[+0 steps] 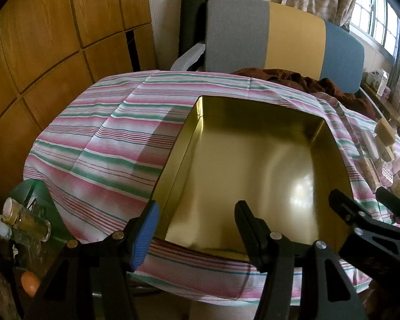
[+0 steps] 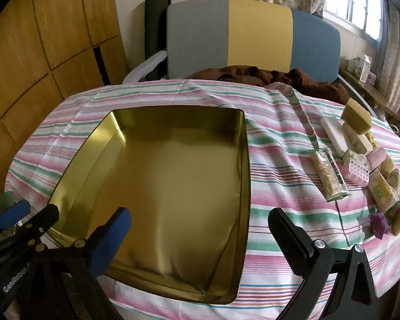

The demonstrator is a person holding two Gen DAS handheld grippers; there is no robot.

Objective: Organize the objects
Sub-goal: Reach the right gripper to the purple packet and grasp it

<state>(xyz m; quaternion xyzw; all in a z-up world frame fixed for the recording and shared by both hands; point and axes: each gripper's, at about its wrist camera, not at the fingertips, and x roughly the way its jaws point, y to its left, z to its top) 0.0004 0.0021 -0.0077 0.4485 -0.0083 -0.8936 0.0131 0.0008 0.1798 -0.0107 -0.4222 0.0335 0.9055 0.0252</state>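
Two hand-held grippers hang over our worktop (image 2: 280,240), which is covered with a cloth striped in pink, green and white. We list first the gold tin (image 2: 173,181), a rectangular open box with shiny inner walls and nothing inside it, standing on the cloth just ahead of both grippers. The left gripper (image 1: 197,229) has its jaws apart with no object between them; one finger carries a blue ribbed pad, and the tin's near left corner lies below the gap. The right gripper (image 2: 200,229) stands with its jaws spread wide and bare, over the tin's near right edge and the cloth beside it. On the body of the left gripper, seen from the right wrist view, we note white lettering, too blurred to read. To the right of the tin, well apart from it, we record a cluster of small goods: a long clear packet of grain-like filling (image 2: 330,176), a white oblong box (image 2: 333,133), a tan sponge-like block (image 2: 357,116), a pink patterned pack (image 2: 357,170), a pale pack with yellow print (image 2: 381,194) whose words we cannot make out, and a small purple box (image 2: 380,225). Behind the worktop we see a chair back (image 2: 253,32) in grey, yellow and blue panels, with a brown cloth (image 2: 280,76) heaped before it. At the left edge of the left wrist view stands a small glass jar with a gold cap (image 1: 26,221).
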